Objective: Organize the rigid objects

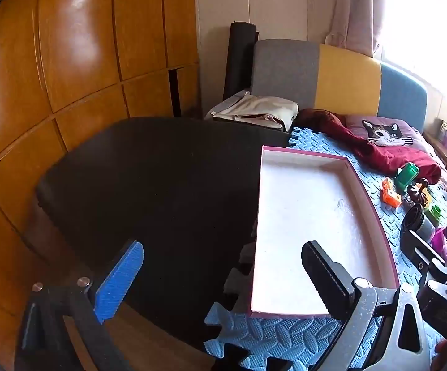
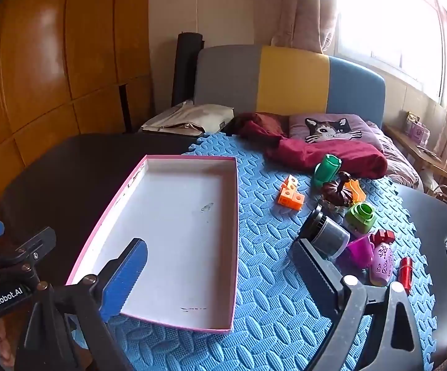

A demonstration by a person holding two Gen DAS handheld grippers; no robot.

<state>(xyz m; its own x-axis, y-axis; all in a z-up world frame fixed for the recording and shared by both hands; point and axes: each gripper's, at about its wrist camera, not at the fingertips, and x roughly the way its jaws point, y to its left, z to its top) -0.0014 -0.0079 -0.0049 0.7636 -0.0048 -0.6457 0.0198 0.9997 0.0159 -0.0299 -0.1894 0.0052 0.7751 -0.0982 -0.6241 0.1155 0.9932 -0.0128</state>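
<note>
Only in the right wrist view: whole toy cluster to the right of the pink-rimmed tray — orange blocks, green cup, brown pumpkin, lime cap, grey jar, purple pieces, red tube. Left wrist view crops these at its right edge. Tray white inside, lying flat on blue foam mat. Left gripper and right gripper tilted downward, jaws released wide, grasping nothing.
</note>
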